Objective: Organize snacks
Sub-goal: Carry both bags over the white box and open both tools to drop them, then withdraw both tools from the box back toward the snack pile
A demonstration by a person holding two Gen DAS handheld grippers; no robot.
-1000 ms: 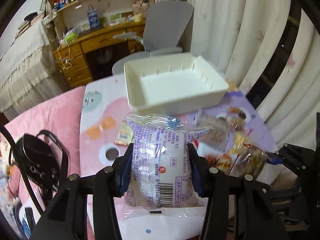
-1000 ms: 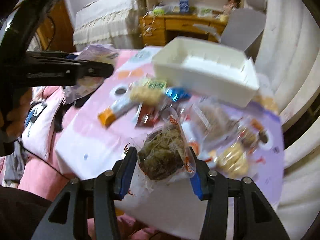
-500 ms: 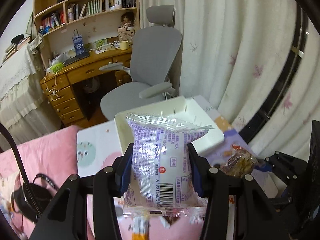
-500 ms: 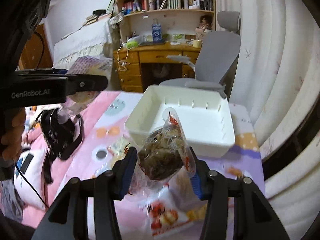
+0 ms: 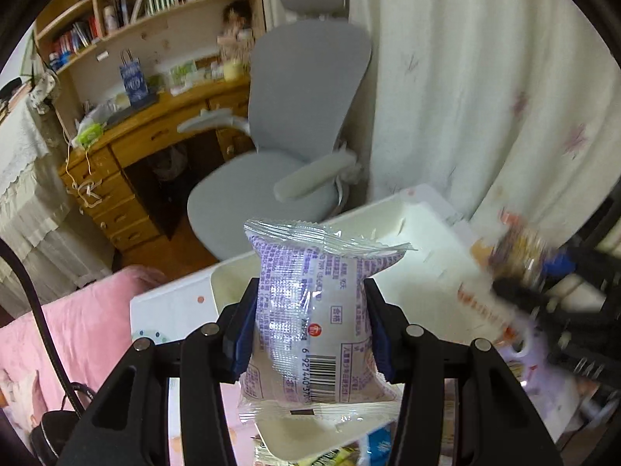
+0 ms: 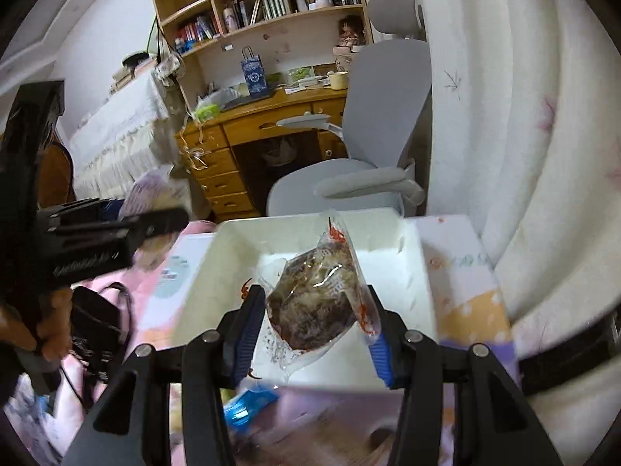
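Purple-white snack packet (image 5: 314,322) pinched upright in left tongs (image 5: 310,334); right tongs (image 6: 315,320) pinching brown snack bag (image 6: 314,306).

Dim indoor light, fisheye-bent dark edges, motion blur at frame sides.

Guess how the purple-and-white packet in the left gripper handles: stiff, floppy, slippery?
Likely soft: the purple-and-white packet pinches in where the left gripper fingers squeeze it and bulges above. The glossy film looks slippery, so it might creep in the grip. Probably light for its size; its crimped ends flare unsupported.
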